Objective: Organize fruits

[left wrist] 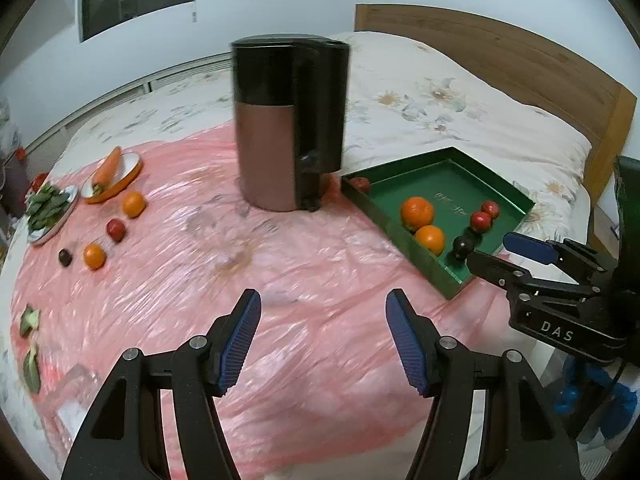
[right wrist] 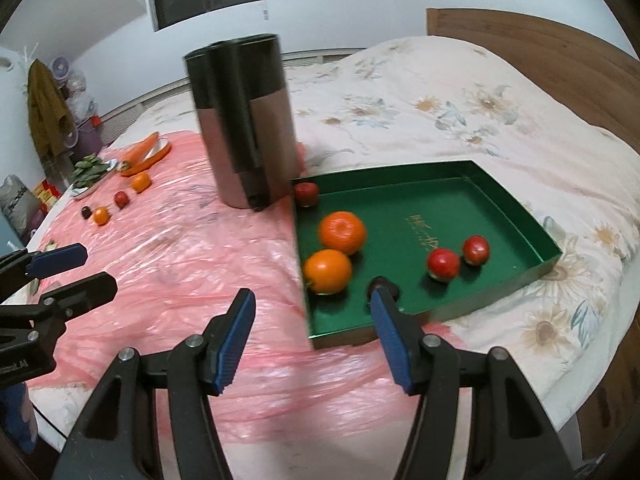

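On the pink sheet (left wrist: 300,280), at the left, lie two loose oranges (left wrist: 133,204), a red fruit (left wrist: 116,229) and a dark fruit (left wrist: 65,257). The left gripper (left wrist: 322,340) hovers with fingers wide, holding nothing. Right of the canister (left wrist: 290,124), the green tray (right wrist: 516,216) holds two oranges (right wrist: 342,232) and red fruits (right wrist: 443,263). The right gripper (right wrist: 312,332), fingers wide, hovers at the tray's near edge.

four oranges (left wrist: 417,212), four red fruits (left wrist: 480,221), two dark plums (left wrist: 463,247), one carrot (left wrist: 107,168)
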Motion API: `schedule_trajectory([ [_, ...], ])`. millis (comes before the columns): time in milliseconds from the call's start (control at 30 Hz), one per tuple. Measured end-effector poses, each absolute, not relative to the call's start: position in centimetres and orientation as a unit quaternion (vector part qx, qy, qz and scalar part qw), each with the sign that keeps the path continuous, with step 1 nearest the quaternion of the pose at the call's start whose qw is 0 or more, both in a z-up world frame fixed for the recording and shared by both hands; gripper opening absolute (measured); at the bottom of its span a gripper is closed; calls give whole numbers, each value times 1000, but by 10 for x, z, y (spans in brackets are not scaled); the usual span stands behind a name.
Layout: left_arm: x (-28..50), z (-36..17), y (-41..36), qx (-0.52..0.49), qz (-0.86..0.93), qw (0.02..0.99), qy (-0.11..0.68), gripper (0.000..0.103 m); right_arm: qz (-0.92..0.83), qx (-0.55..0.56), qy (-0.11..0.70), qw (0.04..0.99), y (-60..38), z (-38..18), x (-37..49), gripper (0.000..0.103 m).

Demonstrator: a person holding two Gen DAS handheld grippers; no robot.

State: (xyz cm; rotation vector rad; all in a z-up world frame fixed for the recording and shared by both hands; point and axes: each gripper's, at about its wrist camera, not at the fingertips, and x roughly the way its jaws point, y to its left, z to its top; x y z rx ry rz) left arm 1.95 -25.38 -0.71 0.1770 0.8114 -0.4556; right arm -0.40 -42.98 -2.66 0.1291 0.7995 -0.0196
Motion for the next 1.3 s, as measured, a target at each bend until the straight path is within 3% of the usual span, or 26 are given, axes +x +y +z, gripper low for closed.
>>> schedule_trajectory([
  [1300,-67,7,-97,44,-81,926,366,59,131,22,367,921,-281,3,-54,91],
])
